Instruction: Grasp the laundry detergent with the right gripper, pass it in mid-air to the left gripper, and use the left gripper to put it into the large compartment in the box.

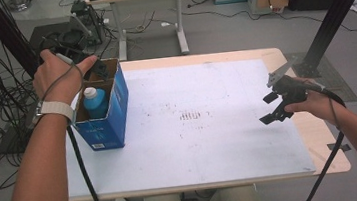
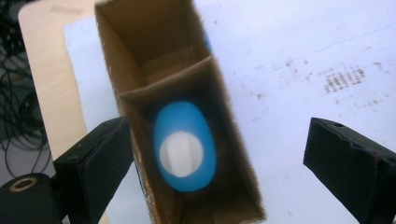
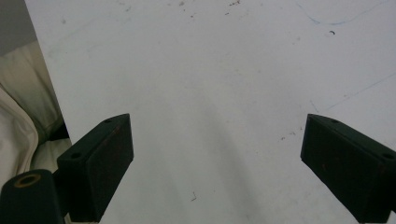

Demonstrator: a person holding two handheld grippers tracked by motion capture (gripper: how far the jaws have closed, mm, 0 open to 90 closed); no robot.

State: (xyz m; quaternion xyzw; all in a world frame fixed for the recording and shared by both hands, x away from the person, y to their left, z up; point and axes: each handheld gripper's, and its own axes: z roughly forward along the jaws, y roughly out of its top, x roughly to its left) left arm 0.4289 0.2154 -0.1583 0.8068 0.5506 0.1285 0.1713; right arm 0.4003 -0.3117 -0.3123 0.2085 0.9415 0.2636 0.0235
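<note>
blue bottle upright in the box, left tool directly above it

the blue bottle (image 2: 185, 147) is seen standing upright in the near compartment of the cardboard box (image 1: 113, 122), at the left edge of the worktop (image 1: 211, 142). the left tool (image 2: 219, 163) is held straight over it, jaws wide apart, nothing between them. the right tool (image 1: 273, 106), also spread and empty, is kept well apart over the right side.

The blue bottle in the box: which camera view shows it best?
The left gripper view: it looks straight down on the blue bottle and its white cap, standing in the box's nearer compartment. The high view shows its upper part above the box wall.
</note>
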